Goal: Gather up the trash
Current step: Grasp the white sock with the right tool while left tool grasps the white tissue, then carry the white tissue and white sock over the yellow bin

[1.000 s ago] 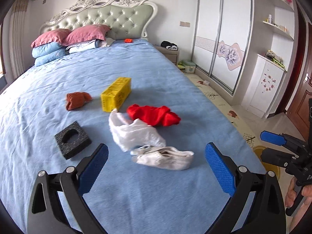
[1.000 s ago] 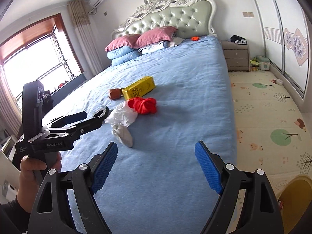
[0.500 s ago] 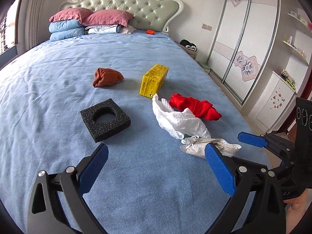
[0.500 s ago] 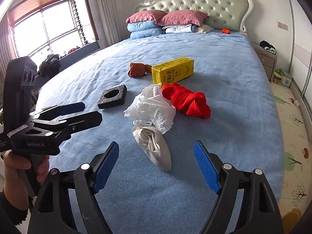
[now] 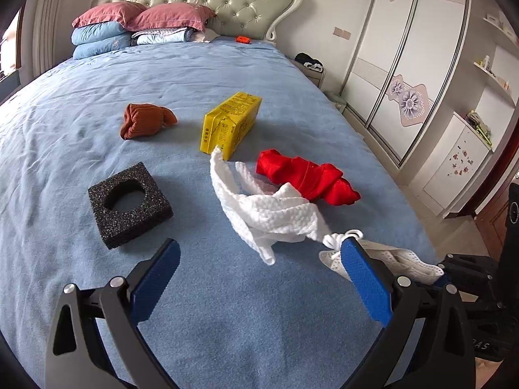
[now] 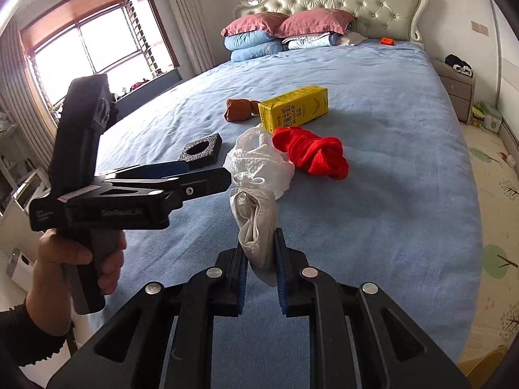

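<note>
While the right tool (image 6: 261,259) pinches the white shoe (image 6: 256,227) at the bed's (image 6: 389,113) near edge, its lace possibly snags the paper towel (image 6: 259,165); left tool (image 5: 259,278) gapes, empty.

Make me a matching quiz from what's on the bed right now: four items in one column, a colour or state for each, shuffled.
Items:
1. drink carton
2. foam block
3. white mesh shoe
4. left gripper

Descriptions:
A. black, round hole in the middle
B. open, holding nothing
C. clamped in the right gripper
D. yellow, lying on its side

Pairs: 1-D, 2-A, 3-C, 4-B
</note>
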`<state>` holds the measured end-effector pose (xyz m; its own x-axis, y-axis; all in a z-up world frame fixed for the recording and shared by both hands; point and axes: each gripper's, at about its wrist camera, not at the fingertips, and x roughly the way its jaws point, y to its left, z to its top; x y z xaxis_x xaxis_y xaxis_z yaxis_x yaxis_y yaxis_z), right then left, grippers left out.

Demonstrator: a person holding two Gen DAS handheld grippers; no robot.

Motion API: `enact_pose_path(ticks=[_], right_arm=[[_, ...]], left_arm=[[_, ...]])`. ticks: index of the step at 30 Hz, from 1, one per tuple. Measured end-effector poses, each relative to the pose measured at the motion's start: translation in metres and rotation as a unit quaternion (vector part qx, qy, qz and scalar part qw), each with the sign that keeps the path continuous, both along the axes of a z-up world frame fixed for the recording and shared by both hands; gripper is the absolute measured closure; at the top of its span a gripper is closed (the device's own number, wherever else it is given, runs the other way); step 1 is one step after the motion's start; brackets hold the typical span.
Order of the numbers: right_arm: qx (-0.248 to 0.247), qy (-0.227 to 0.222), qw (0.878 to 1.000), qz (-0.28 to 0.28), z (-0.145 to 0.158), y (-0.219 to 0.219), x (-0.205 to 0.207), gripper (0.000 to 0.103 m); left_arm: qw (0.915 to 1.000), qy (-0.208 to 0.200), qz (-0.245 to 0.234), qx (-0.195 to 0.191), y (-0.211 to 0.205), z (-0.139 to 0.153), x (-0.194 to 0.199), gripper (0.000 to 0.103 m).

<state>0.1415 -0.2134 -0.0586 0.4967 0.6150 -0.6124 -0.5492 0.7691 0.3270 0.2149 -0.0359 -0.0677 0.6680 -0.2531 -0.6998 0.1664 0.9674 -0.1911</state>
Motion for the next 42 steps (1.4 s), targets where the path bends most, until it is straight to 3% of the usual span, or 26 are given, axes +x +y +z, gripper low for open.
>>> enact_pose_path(ticks=[5,11,12,14,15,17,20,31,42], right_arm=[[0.043,0.019,0.999,-0.025,0.000,-0.052,-0.015,0.087],[0.060,0.028,0.995,-0.075,-0.002,-0.104,-0.021,0.087],[0.065,0.031,0.994,-0.080,-0.003,-0.110,-0.022,0.087],[0.065,0.029,0.994,-0.088,-0.004,-0.117,-0.025,0.087],[0.062,0.026,0.993,-0.092,-0.005,-0.120,-0.026,0.087],[0.061,0.025,0.993,-0.096,-0.007,-0.124,-0.029,0.087],[0.067,0.027,0.993,-0.099,-0.008,-0.131,-0.031,0.087],[0.071,-0.004,0.991,-0.114,0.012,-0.147,-0.052,0.087],[0.072,-0.024,0.985,-0.152,0.023,-0.188,-0.085,0.087]], left_arm=[[0.9997,0.017,-0.006,0.013,-0.022,-0.008,0.013,0.004],[0.9970,0.031,0.037,0.061,-0.034,-0.017,0.041,0.007],[0.9964,0.038,0.039,0.064,-0.035,-0.019,0.046,0.012],[0.9958,0.056,0.038,0.062,-0.036,-0.025,0.053,0.050],[0.9955,0.057,0.040,0.065,-0.036,-0.025,0.054,0.052],[0.9965,0.052,0.034,0.056,-0.036,-0.022,0.049,0.079],[0.9970,0.046,0.030,0.055,-0.036,-0.016,0.038,0.088],[0.9980,-0.005,0.001,0.063,-0.044,0.025,-0.024,0.089],[0.9915,-0.022,-0.121,0.041,-0.129,0.049,-0.062,0.089]])
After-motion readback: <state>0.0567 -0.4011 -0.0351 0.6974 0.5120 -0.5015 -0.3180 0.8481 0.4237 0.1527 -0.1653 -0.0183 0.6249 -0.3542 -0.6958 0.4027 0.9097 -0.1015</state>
